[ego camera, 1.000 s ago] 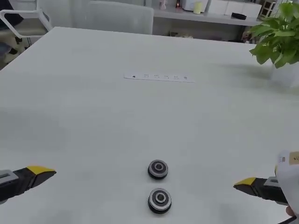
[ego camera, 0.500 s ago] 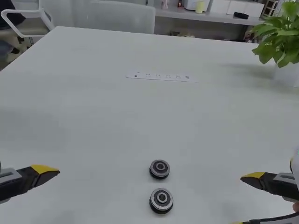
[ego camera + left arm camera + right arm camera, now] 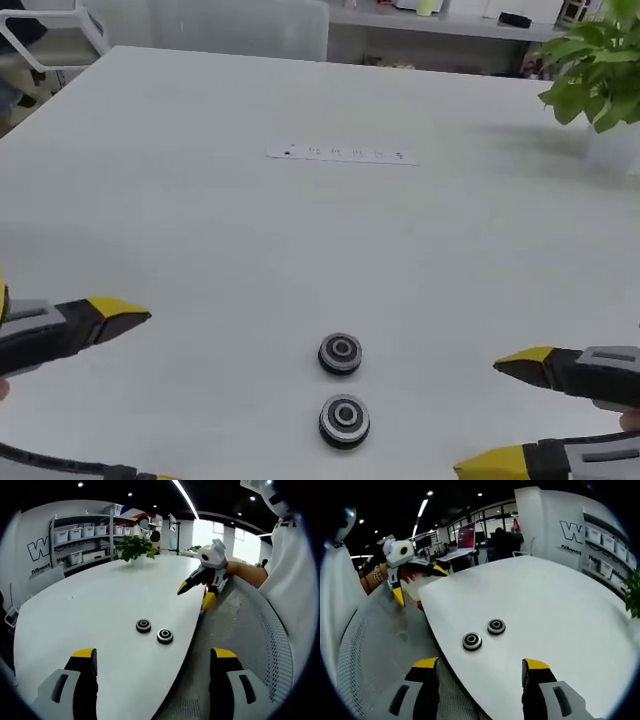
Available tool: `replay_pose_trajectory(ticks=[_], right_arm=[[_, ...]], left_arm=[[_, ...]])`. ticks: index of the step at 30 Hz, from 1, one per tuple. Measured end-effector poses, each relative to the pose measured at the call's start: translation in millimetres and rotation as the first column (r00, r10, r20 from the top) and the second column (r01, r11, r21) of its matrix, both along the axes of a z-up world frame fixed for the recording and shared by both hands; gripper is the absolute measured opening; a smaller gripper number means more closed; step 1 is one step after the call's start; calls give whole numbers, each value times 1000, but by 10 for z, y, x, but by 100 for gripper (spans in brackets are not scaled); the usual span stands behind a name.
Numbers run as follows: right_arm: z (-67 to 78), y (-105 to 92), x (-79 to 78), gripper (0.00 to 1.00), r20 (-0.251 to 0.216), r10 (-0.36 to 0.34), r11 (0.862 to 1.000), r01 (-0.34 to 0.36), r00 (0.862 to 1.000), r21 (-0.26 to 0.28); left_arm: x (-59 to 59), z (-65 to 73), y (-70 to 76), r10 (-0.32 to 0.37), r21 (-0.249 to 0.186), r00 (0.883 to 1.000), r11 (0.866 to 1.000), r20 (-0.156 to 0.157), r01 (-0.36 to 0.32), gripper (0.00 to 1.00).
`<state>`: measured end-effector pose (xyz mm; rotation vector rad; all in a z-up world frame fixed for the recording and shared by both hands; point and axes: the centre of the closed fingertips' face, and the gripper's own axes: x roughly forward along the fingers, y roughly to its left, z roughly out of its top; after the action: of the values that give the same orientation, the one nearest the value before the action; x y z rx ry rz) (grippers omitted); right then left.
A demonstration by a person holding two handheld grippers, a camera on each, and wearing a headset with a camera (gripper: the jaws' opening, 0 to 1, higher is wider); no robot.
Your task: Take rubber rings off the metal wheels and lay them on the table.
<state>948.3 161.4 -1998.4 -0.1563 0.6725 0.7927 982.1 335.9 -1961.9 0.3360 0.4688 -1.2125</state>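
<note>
Two metal wheels with black rubber rings lie flat near the front edge of the white table (image 3: 300, 240). One wheel (image 3: 340, 354) (image 3: 143, 625) (image 3: 496, 626) is farther from me, the other wheel (image 3: 344, 420) (image 3: 164, 636) (image 3: 472, 641) is closer. The left gripper (image 3: 150, 398) (image 3: 154, 655) (image 3: 422, 587) hovers open to the left of them, well apart. On their right, also apart, the right gripper (image 3: 495, 412) (image 3: 481, 663) (image 3: 193, 598) is open. Neither holds anything.
A flush socket strip (image 3: 340, 153) is set into the table's middle. A potted plant (image 3: 600, 70) stands at the far right corner. Chairs (image 3: 210, 25) stand beyond the far edge. Bare tabletop surrounds the wheels.
Both grippers have come further into the head view, with their lower jaws now showing. The left one has moved a little toward the wheels. The wheels have not moved.
</note>
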Motion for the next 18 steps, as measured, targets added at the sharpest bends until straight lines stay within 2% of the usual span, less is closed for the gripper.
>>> replay_pose_trajectory(ticks=[6, 8, 10, 13, 18], right_arm=[[227, 135, 124, 59, 63, 59, 998, -59, 996, 6], [285, 165, 185, 58, 75, 68, 998, -68, 995, 8], [331, 193, 238, 59, 85, 75, 997, -76, 994, 9], [406, 263, 335, 57, 116, 105, 994, -106, 988, 0], [479, 367, 499, 53, 145, 130, 991, -133, 981, 8]], left_arm=[[113, 253, -117, -25, -55, 999, 998, 44, 27, 90], [179, 339, -143, -27, -57, 997, 998, 73, 31, 90], [220, 401, -173, -34, -58, 995, 998, 90, 39, 89], [281, 507, -249, -68, -54, 989, 996, 130, 76, 86], [367, 630, -395, -104, -55, 980, 992, 170, 115, 86]])
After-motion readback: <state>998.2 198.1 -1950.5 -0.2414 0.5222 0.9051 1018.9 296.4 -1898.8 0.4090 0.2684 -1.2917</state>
